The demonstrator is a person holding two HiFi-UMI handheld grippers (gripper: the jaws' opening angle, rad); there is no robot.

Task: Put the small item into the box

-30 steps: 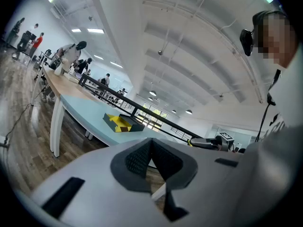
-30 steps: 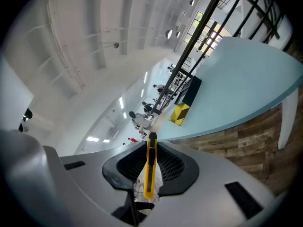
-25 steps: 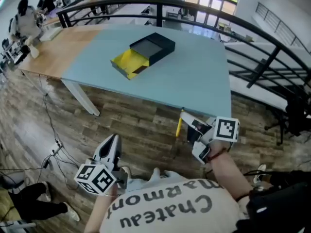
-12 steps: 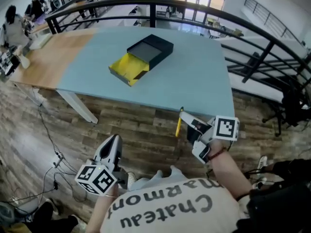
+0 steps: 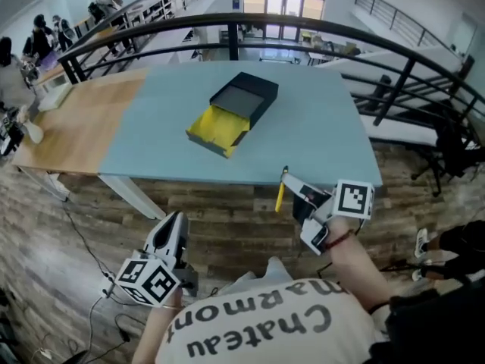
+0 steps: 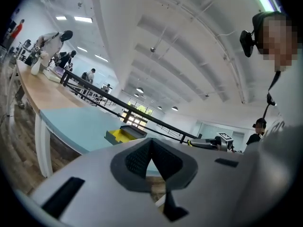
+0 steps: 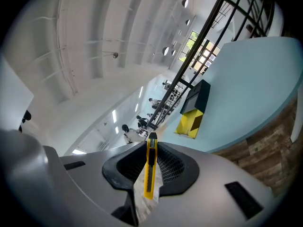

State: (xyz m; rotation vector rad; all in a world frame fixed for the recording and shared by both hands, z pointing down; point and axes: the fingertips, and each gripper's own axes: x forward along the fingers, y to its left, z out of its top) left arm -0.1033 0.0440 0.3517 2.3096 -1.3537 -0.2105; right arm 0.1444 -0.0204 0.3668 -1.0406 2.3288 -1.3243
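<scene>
The right tongs (image 5: 287, 180) are clamped on a small yellow knife (image 5: 280, 196). The knife stands up between the two jaws (image 7: 150, 167). It is held near the front edge of the blue desk (image 5: 318, 135), over the wood floor (image 5: 220, 218). The box (image 5: 235, 111) sits on the desk, well apart from the knife. It is black, and its yellow tray is slid out. The left tongs (image 5: 174, 222) are pressed together with nothing in them.
</scene>
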